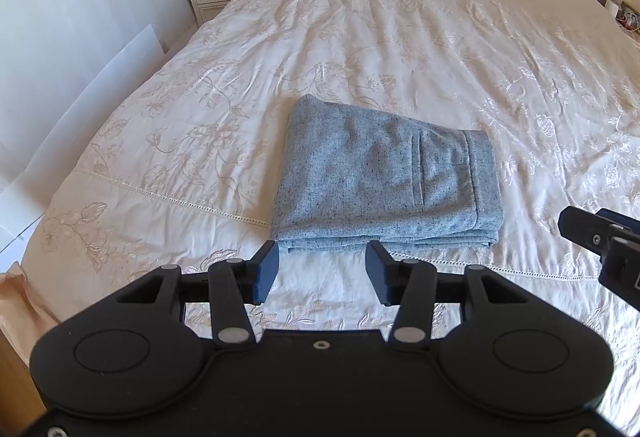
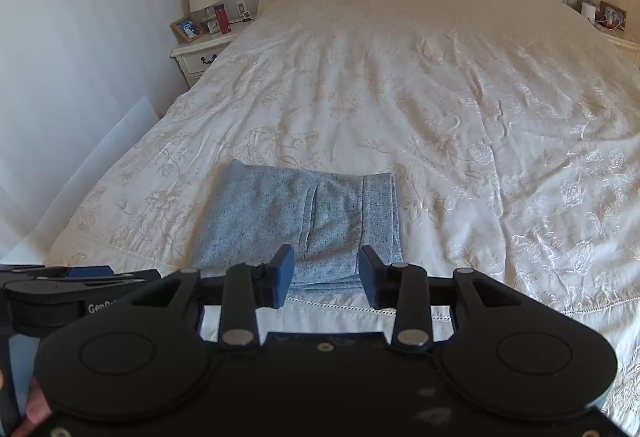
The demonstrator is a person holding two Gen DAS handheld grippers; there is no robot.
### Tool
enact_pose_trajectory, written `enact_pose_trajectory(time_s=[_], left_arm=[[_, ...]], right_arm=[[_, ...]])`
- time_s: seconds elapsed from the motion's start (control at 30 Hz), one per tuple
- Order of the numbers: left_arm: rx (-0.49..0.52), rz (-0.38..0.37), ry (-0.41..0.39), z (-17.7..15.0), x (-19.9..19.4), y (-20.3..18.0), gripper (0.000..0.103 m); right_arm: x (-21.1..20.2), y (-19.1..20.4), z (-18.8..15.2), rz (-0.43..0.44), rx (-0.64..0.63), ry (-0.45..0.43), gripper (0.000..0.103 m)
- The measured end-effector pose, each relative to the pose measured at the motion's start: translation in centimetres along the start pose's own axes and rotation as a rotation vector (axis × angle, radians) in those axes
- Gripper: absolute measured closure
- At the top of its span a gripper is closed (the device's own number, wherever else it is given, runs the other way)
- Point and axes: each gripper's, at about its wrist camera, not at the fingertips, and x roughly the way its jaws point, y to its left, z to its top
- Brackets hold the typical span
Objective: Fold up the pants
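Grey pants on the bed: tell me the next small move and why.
Probably none on the cloth: draw both grippers back and stop. The grey pants already lie as a compact folded stack on the bedspread, edges roughly lined up. The left gripper and right gripper are both open, holding nothing, above the near edge of the stack. At most, press the top layer flat.

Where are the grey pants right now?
The folded grey pants lie on the bedspread near the foot of the bed, just beyond both grippers' open fingers, untouched.
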Motion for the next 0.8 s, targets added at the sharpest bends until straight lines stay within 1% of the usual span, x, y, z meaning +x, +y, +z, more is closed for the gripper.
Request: enact_pose_trajectory(time_s=[0.33, 0.8], left_arm=[[0.002, 0.002, -0.003, -0.49, -0.49, -0.25, 0.047], [0.003, 0.02, 0.005, -0.53, -0.42, -0.36, 0.047]], right_arm=[[-0.18, -0.02, -0.53, -0.016, -0.01, 0.026, 0.064], [0.03, -0.1, -0.51, -0.012, -0.015, 0.04, 0.064]])
